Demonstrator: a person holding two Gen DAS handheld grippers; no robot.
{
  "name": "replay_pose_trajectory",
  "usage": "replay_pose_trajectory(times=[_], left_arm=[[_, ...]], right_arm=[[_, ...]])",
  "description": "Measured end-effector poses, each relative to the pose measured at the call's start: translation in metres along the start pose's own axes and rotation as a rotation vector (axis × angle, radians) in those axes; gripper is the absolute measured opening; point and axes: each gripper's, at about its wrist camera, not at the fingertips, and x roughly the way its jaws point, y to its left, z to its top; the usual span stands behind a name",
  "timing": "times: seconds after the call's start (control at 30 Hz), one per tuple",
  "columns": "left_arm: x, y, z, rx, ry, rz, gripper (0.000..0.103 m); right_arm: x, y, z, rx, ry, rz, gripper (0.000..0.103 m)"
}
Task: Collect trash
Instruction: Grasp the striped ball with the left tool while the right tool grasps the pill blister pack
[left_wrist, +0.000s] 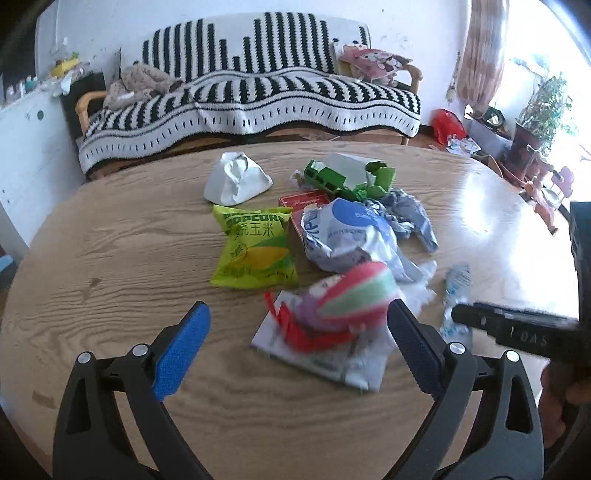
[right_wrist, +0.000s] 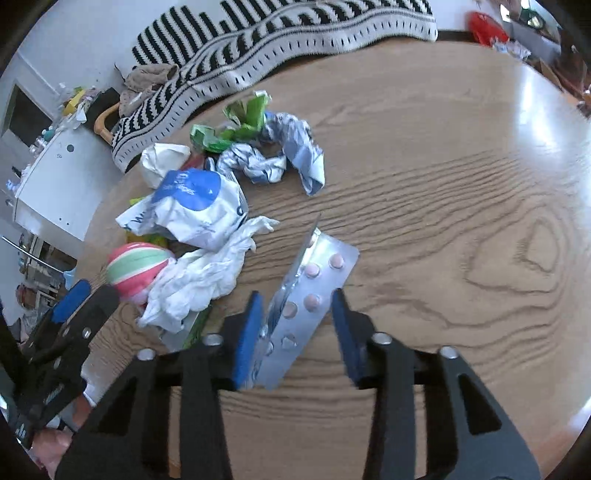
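Observation:
A heap of trash lies on the round wooden table (left_wrist: 110, 258). It holds a green popcorn bag (left_wrist: 255, 247), a white-and-blue plastic bag (left_wrist: 347, 236), a white crumpled paper (left_wrist: 236, 179), a green carton (left_wrist: 347, 177) and a pink-and-green striped ball-shaped wrapper (left_wrist: 354, 295). My left gripper (left_wrist: 299, 332) is open, its jaws either side of the striped wrapper and a red piece (left_wrist: 314, 332). My right gripper (right_wrist: 299, 310) is open around silver blister packs (right_wrist: 306, 295) that lie between its fingers. The left gripper shows in the right wrist view (right_wrist: 70, 299).
A white tissue (right_wrist: 203, 273) lies beside the blister packs. A crumpled grey-blue bag (right_wrist: 295, 155) is further back. A small plastic bottle (left_wrist: 458, 288) lies right of the heap. A striped sofa (left_wrist: 258, 92) stands behind the table.

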Motion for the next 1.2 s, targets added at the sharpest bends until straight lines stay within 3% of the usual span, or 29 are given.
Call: replay_pose_trajectory(times=[0.17,0.3,0.4,0.47,0.5,0.9,1.2], left_arm=[[0.008,-0.001,0.008,-0.016,-0.020,-0.038,0.093],[0.011,-0.007,0.008,-0.008,-0.024,-0.056,0.091],[0.009,-0.015,0.007,0.019,-0.029,-0.095,0.067],[0.006,-0.020,0.005,0.038,-0.025,-0.125,0.034],[0.003,-0.021,0.004,0.046,-0.026,-0.127,0.032],[-0.054,-0.004,-0.007,0.036,-0.110,-0.104,0.029],[-0.109,0.023,-0.041,-0.012,-0.165,-0.102,0.029]], right_arm=[[0.006,0.011,0.000,-0.031,0.006,0.002,0.027],[0.006,0.020,-0.003,-0.063,0.001,0.003,0.014],[0.003,0.025,-0.007,-0.074,-0.011,-0.007,0.005],[0.000,0.025,-0.009,-0.072,-0.021,-0.010,0.005],[-0.002,0.024,-0.010,-0.068,-0.025,-0.006,0.005],[-0.039,0.016,-0.018,-0.092,-0.094,0.037,0.005],[-0.070,0.019,-0.041,-0.132,-0.138,0.081,0.005]])
